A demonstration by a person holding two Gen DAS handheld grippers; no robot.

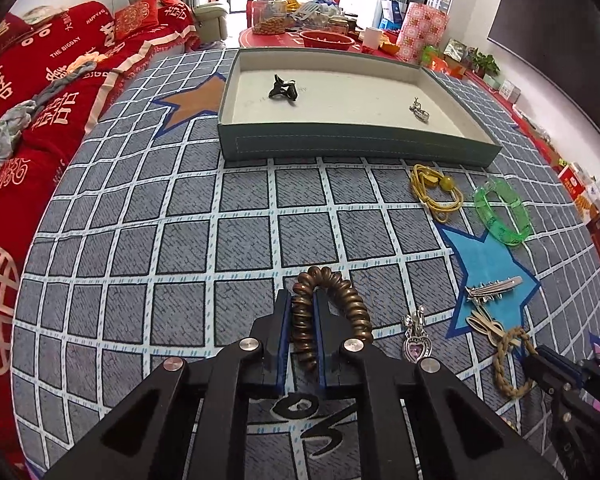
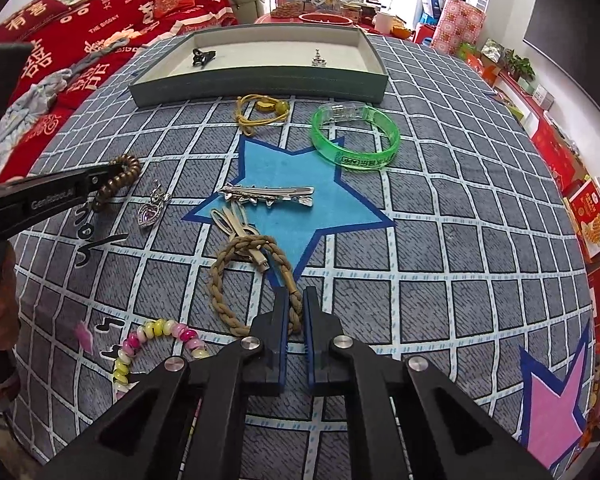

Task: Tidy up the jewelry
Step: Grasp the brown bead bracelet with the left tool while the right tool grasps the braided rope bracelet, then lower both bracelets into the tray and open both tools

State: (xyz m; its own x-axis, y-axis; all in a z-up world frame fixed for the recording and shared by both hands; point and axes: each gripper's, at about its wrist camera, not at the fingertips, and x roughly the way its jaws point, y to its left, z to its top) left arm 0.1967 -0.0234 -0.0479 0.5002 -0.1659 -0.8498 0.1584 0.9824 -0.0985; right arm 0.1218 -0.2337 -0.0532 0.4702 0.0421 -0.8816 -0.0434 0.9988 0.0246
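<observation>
Gripping one side of a bronze coiled hair tie (image 1: 332, 312), the left gripper (image 1: 303, 312) has its jaws nearly closed, the coil pinched between the blue pads while the rest of the loop rests on the grid-patterned cloth (image 1: 180, 240). The right gripper (image 2: 296, 308) is likewise almost closed, on the near strand of a tan braided bracelet (image 2: 244, 280), whose far end lies over a pale bunny-shaped clip (image 2: 236, 224). From the right wrist view, a silver hair clip (image 2: 268, 194) lies at 12 o'clock on the blue star, a green bangle (image 2: 356, 140) at 1 o'clock, a yellow cord with beads (image 2: 260, 114) just before the tray at 12, and a purple heart pendant (image 2: 152, 208) at 10, close beside the left gripper's tip. Nothing lies between either gripper and the grey tray (image 1: 340, 142), which sits at 12 o'clock and holds two pieces: a black claw clip (image 1: 282, 88) and a small silver charm (image 1: 418, 110), well apart. Only the right wrist view shows a pink-and-yellow beaded bracelet (image 2: 152, 336) at 8 o'clock and a pink star at 4. Only the left wrist view shows an orange star beside the tray's left wall. Outside the tray, eight pieces can be counted in all.
</observation>
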